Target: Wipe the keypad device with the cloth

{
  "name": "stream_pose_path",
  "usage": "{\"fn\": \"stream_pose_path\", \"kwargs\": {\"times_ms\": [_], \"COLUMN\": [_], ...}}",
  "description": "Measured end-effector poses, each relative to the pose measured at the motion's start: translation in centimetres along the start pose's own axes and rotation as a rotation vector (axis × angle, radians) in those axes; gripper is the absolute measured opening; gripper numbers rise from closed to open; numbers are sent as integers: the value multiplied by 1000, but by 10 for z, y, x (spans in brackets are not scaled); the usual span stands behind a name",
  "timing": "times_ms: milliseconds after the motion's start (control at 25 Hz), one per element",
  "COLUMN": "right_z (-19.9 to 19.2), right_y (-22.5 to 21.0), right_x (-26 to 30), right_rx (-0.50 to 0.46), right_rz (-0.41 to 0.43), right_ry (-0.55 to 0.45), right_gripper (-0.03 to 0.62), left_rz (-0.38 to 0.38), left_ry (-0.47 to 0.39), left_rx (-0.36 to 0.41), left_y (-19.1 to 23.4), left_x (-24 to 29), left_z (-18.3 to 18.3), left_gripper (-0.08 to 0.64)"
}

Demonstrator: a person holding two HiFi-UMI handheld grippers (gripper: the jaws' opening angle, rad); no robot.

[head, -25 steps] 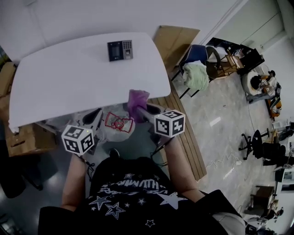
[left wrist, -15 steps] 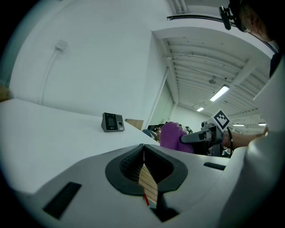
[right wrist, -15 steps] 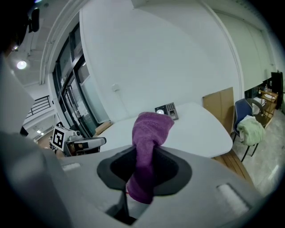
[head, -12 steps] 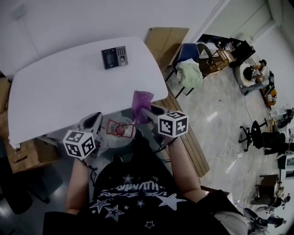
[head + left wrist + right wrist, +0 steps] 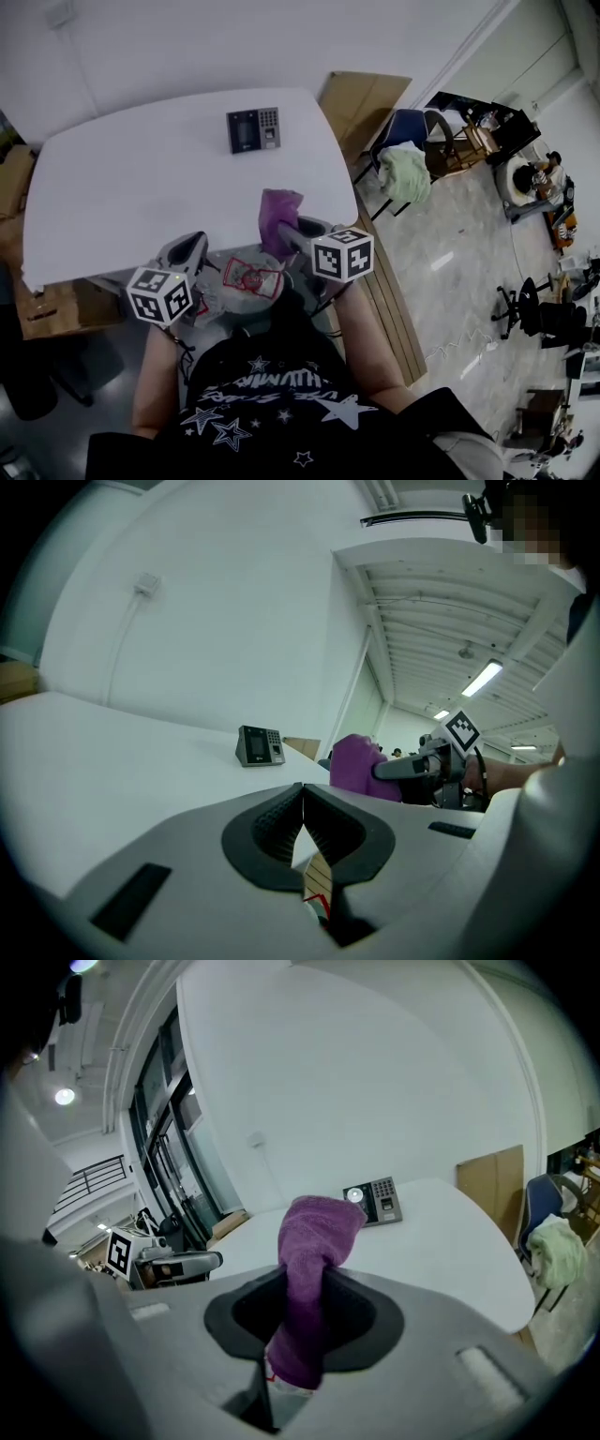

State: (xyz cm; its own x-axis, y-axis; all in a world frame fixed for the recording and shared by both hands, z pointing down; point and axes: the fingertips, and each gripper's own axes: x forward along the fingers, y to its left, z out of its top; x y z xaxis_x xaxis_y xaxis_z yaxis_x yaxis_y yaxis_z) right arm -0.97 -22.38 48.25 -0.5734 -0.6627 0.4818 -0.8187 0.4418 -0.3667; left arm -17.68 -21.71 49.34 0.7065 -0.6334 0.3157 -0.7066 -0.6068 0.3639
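The keypad device (image 5: 253,128) is a dark box with a screen and keys, standing at the far middle of the white table (image 5: 141,187); it also shows as the keypad device (image 5: 260,746) and the keypad device (image 5: 373,1202). A purple cloth (image 5: 277,217) is pinched in my right gripper (image 5: 287,228) at the table's near edge; the cloth (image 5: 314,1260) sticks up between the jaws of the right gripper (image 5: 302,1321). My left gripper (image 5: 190,251) hangs below the near edge, and the left gripper (image 5: 302,829) has its jaws shut with nothing between them.
A bag with red print (image 5: 251,277) hangs at the person's front between the grippers. Cardboard (image 5: 361,103) leans right of the table. A chair with a light cloth (image 5: 405,169) stands further right. Brown boxes (image 5: 56,305) sit under the table's left side.
The view has shifted a little. Both grippers stay near the table's near edge, the right one still holding the cloth.
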Motion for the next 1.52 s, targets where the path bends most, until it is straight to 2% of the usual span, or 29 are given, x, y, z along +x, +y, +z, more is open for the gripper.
{"fn": "stream_pose_path", "kwargs": {"times_ms": [360,520,960,1280,1520], "right_z": [35,52,109,140,143], "right_y": [-54,-81,-124,-140,-141], "right_x": [46,84,154,206,236], "right_rx": [-6,-23,-89,-136,-155], "right_rz": [46,76,143,190,249], "right_ry": [48,67,107,128,161], "right_gripper": [97,97,97,97,97], "left_rz": [62,97,217,292,351], "left_ry": [20,18,1,-7,-15], "left_rx": [-5,-4,-20,-57,-101], "left_y": [20,40,77,94,101], "left_x": [57,87,141,174,190], "left_z": [25,33,73,91,94], "left_gripper": [8,9,9,9,9]}}
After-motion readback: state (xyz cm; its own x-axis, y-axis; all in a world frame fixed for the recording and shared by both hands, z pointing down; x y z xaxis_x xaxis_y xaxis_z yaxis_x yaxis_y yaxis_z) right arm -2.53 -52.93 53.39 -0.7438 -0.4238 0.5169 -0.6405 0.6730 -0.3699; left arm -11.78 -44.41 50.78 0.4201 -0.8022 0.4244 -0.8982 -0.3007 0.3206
